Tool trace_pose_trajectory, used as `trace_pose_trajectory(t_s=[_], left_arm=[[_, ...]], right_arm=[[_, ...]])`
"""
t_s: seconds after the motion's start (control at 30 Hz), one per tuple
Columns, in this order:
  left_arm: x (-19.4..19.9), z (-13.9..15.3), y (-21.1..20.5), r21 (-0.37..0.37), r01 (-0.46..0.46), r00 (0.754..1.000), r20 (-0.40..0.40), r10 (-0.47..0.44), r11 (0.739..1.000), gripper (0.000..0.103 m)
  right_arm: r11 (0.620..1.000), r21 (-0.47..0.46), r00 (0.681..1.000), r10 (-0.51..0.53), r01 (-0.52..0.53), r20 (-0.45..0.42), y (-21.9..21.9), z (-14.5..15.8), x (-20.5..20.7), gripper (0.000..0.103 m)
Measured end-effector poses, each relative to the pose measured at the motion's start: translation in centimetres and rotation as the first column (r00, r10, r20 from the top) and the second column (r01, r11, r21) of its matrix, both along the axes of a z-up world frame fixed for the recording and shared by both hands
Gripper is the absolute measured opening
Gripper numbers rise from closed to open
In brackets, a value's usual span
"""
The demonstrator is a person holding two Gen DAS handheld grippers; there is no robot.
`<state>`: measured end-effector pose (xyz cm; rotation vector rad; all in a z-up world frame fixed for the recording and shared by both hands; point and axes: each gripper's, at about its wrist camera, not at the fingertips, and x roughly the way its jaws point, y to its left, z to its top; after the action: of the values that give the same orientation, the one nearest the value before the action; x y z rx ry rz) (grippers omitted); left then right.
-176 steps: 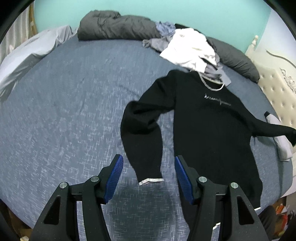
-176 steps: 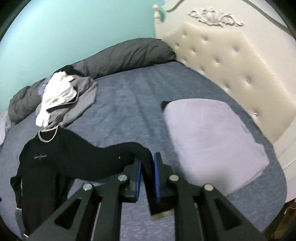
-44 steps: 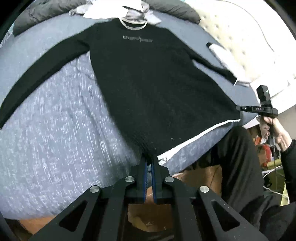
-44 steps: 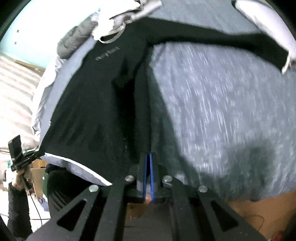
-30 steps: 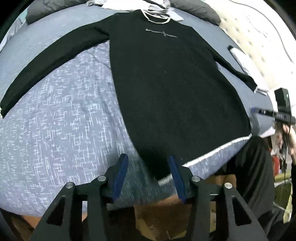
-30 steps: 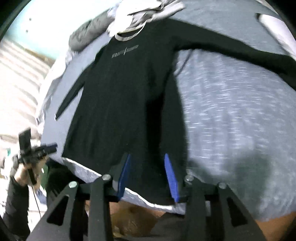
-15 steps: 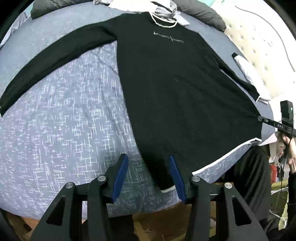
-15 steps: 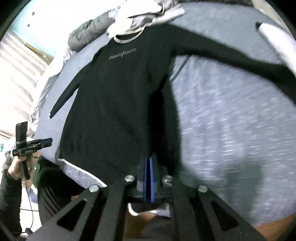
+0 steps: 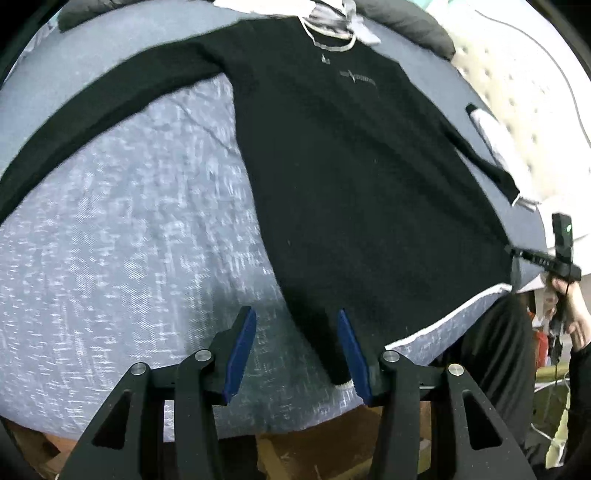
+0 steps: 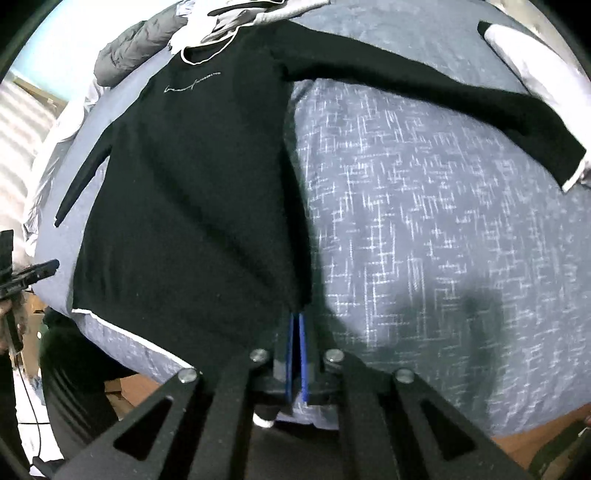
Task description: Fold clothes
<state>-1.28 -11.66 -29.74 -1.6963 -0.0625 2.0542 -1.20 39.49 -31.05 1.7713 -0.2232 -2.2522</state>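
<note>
Black long-sleeved sweater (image 9: 351, 177) spread flat, front up, on the blue bed (image 9: 110, 240); sleeves out to both sides, white-edged hem at the near bed edge. No fold visible in it.

Right claw (image 10: 296, 332) pinched closed on the hem's right corner; fabric runs taut from it, probably tensioning the side seam to smooth the body.

Left claw (image 9: 295, 354) spread open, straddling the hem's left corner, nothing gripped.

Pile of other clothes (image 10: 236, 18) just beyond the collar.

Pale script logo across the chest (image 10: 192, 85), too small to read. No other legible writing.
</note>
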Motion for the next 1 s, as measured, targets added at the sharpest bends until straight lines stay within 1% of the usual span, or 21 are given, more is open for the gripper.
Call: trace_pose_trajectory(t_s=[0.1,0.23,0.4,0.43,0.5,0.53,0.57,0.6,0.67,0.87,1.0], left_arm=[[0.3,-1.0,0.7,0.000,0.017,0.999,0.031,-0.017,1.000,0.052],[0.6,-2.3,1.6,0.002,0.040,0.997,0.069,-0.040,0.999,0.052],[1.0,-3.1,2.4,0.024,0.057,0.995,0.081,-0.059,0.998,0.049],[1.1,-3.2,2.6,0.028,0.060,0.995,0.084,-0.063,0.998,0.045],[1.3,-3.5,2.9,0.037,0.067,0.994,0.089,-0.070,0.997,0.022],[1.4,-3.7,3.0,0.042,0.071,0.993,0.091,-0.074,0.997,0.016],[1.4,-3.8,3.2,0.046,0.074,0.993,0.094,-0.078,0.996,0.007],[1.5,-3.8,3.3,0.050,0.078,0.992,0.091,-0.082,0.996,0.007],[1.8,-2.9,3.1,0.059,0.086,0.994,0.068,-0.089,0.995,0.007],[2.2,1.4,0.7,0.078,0.103,0.995,-0.012,-0.102,0.992,0.006],[2.1,4.4,-1.1,0.068,0.105,0.993,-0.060,-0.101,0.992,0.005]], right_arm=[[0.999,-0.048,1.000,-0.026,0.026,-0.002,0.2,0.1,-0.1,0.002],[0.998,-0.064,1.000,-0.019,0.019,0.000,0.8,0.1,-0.1,0.002],[0.995,-0.087,0.999,-0.039,0.038,-0.002,1.4,0.1,0.2,0.002],[0.995,-0.088,0.999,-0.038,0.038,-0.004,1.4,0.2,0.2,0.002],[0.996,-0.086,0.999,-0.034,0.033,-0.006,1.2,0.4,0.2,0.002],[0.996,-0.086,0.999,-0.033,0.032,-0.009,1.1,0.6,0.2,0.002],[0.996,-0.086,0.999,-0.032,0.031,-0.011,1.1,0.7,0.0,0.002],[0.996,-0.088,0.999,-0.032,0.031,-0.013,1.0,0.8,0.0,0.002],[0.995,-0.095,0.999,-0.032,0.030,-0.017,1.0,1.2,0.1,0.002],[0.991,-0.134,1.000,-0.011,0.007,-0.029,0.3,2.5,0.5,0.002],[0.984,-0.178,1.000,0.021,-0.025,-0.023,-1.1,3.0,1.2,0.002]])
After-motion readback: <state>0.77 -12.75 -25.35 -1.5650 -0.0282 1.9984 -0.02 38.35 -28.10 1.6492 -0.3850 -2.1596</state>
